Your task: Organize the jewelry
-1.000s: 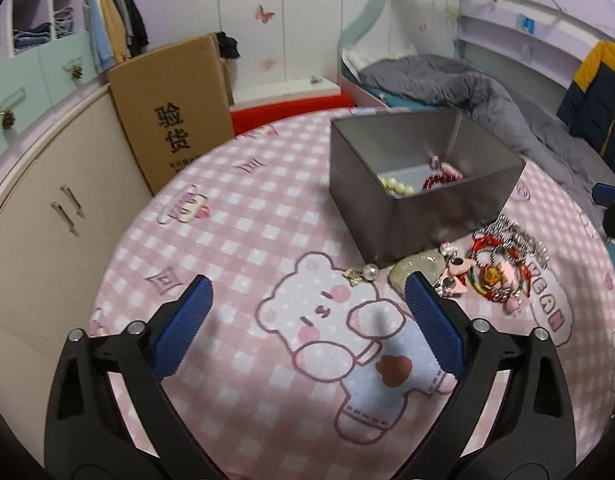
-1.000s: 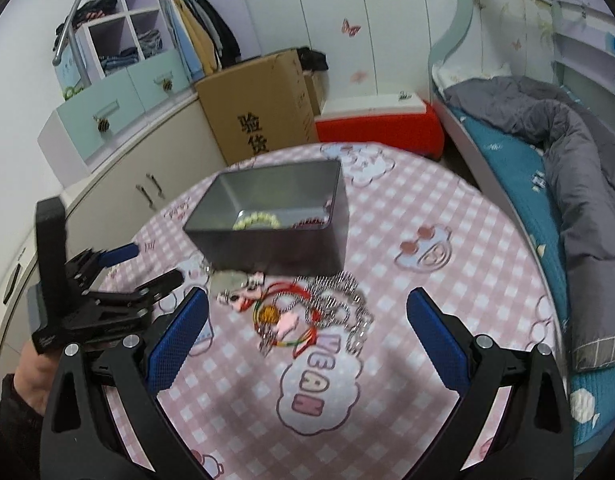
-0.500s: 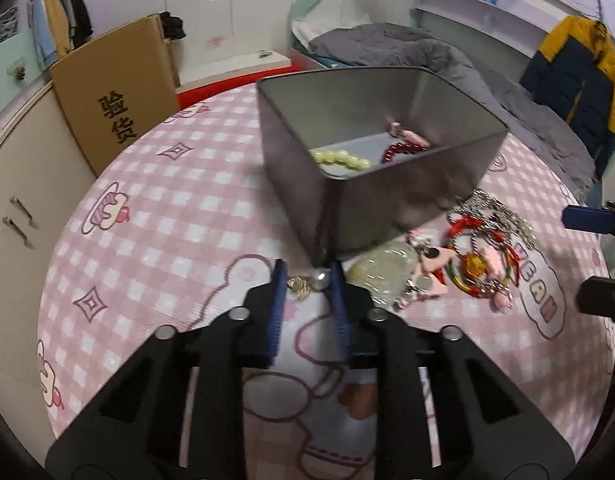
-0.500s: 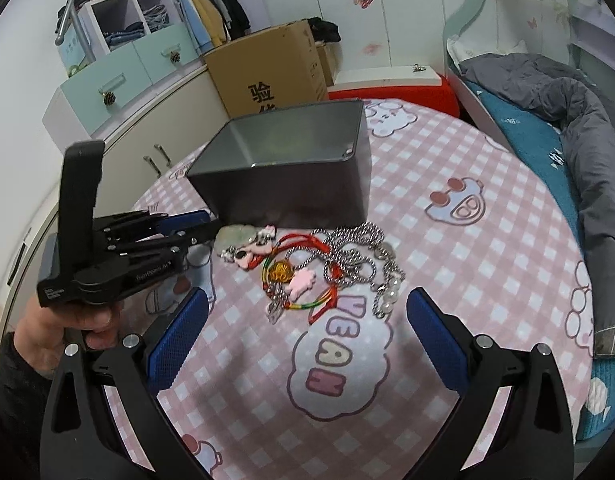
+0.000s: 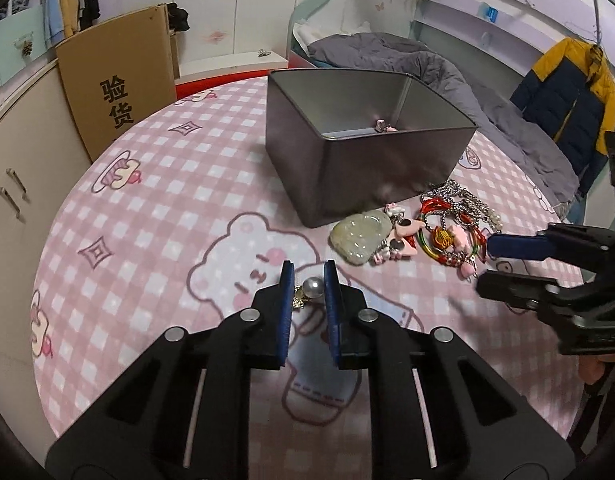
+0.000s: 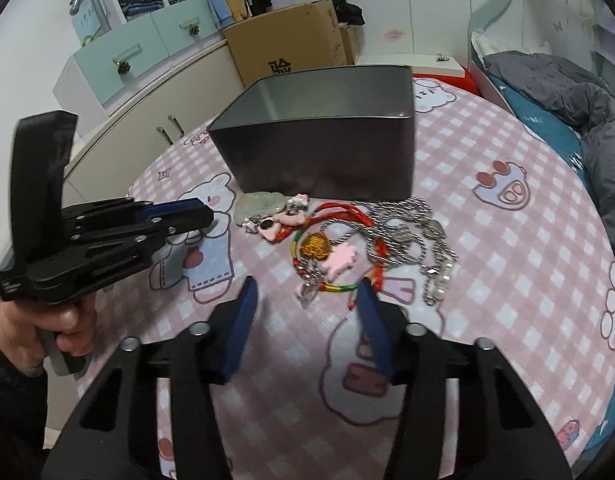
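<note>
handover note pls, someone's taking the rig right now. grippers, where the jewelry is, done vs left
Left gripper: shut on the pearl earring, low over the tablecloth, short of the tin.
Right gripper: jaws closing around the near edge of the multicolour bracelet; pads not yet pressing.
Grey tin: already holds at least one pink piece; the rest of its floor is hidden.
On the cloth in front of the tin: jade pendant, pink charms, red cord, silver chain.
Left to do: drop the earring in the tin, finish the bracelet grasp, then move the rest in.
</note>
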### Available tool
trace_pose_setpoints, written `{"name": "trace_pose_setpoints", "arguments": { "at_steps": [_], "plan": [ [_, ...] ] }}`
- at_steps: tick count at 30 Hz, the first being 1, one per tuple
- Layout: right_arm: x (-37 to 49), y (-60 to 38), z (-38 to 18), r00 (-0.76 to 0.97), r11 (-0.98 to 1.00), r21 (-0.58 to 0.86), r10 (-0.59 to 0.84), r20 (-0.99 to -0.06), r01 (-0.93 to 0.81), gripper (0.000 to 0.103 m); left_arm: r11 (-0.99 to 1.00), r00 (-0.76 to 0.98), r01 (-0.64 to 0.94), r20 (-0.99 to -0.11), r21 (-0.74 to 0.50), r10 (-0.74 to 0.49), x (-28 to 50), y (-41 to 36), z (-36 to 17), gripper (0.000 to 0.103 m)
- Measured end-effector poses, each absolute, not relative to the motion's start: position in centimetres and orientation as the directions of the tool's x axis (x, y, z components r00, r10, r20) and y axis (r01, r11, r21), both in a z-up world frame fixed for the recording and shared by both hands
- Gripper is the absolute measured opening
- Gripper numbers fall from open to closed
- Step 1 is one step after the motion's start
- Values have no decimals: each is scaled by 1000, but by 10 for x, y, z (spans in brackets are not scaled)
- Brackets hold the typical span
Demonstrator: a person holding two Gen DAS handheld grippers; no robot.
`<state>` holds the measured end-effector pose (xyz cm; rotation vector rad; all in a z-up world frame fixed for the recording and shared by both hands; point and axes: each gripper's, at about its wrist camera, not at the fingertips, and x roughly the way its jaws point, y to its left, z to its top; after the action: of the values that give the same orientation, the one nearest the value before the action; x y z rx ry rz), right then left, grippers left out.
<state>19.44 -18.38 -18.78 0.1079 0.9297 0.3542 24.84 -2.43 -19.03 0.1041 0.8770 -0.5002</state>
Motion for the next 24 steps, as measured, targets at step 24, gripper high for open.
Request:
{"name": "trace_pose_setpoints", "arguments": {
  "at_steps": [24],
  "plan": [
    [175,-210,-144,628,916,281,401,-667,-287,10,871,574,469,-700,-144,-425,229,-19,-157,15]
  ]
}}
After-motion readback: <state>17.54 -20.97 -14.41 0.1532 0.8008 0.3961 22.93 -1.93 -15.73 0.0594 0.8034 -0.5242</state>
